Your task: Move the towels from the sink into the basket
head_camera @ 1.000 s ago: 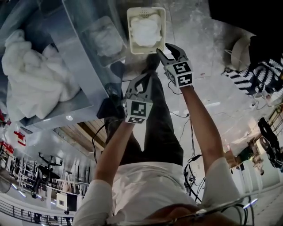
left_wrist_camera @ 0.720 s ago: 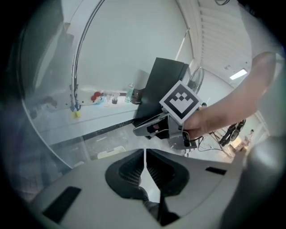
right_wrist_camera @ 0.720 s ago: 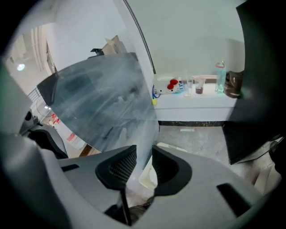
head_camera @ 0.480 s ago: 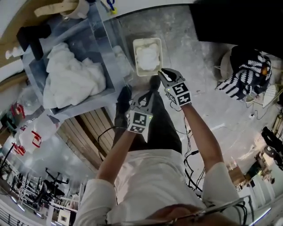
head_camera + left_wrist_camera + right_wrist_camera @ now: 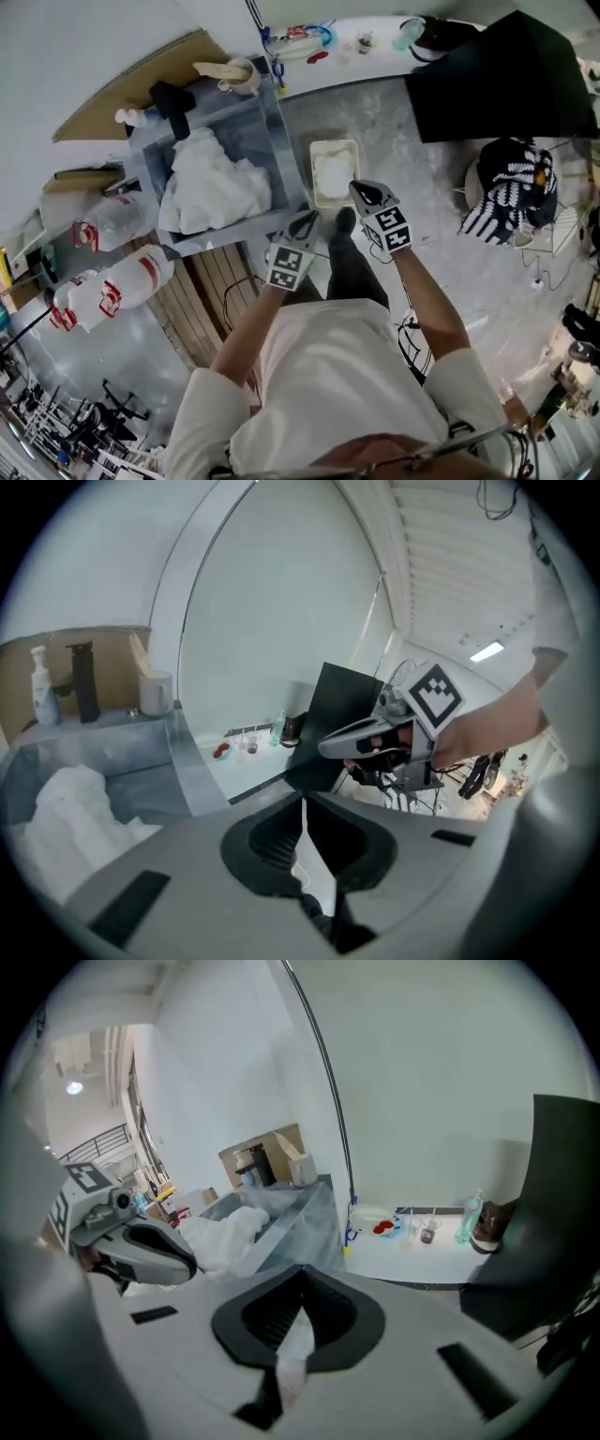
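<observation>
Bright, even indoor light; strong fisheye bending, dark vignetted corners.

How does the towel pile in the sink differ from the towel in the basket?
The towel pile in the sink is a big, sprawling heap that covers much of the basin. The basket holds only a small, compact towel bundle. The towel pile sits raised in the sink, while the towel bundle lies low, in the basket on the floor beside it. Both are white and crumpled, not folded.
</observation>
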Demonstrator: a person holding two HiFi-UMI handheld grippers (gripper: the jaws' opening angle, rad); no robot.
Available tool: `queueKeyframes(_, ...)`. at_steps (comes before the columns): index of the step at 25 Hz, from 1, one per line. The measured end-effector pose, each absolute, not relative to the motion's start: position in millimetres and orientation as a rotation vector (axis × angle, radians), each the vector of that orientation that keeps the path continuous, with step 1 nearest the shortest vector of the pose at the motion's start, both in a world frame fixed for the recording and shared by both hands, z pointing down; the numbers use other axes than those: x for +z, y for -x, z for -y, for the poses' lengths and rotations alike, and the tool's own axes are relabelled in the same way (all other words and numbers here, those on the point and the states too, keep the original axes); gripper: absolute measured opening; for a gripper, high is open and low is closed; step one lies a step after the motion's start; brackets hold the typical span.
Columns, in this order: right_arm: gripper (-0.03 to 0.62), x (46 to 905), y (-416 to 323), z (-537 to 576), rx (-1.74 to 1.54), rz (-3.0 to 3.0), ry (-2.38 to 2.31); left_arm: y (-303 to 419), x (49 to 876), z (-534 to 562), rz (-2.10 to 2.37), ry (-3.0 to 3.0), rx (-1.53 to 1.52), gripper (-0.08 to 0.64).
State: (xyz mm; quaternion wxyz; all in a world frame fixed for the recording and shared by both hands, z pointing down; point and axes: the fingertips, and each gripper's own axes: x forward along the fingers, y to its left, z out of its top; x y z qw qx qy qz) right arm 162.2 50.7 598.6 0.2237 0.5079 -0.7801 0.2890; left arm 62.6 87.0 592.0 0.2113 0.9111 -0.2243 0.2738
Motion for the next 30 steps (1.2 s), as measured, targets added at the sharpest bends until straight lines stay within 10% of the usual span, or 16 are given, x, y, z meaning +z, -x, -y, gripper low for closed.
queueKeyframes(30,0.003,315,-95,-17,0.308,2.323,-1.521,124,310,23,1.104,-2.597,0.294,0.017)
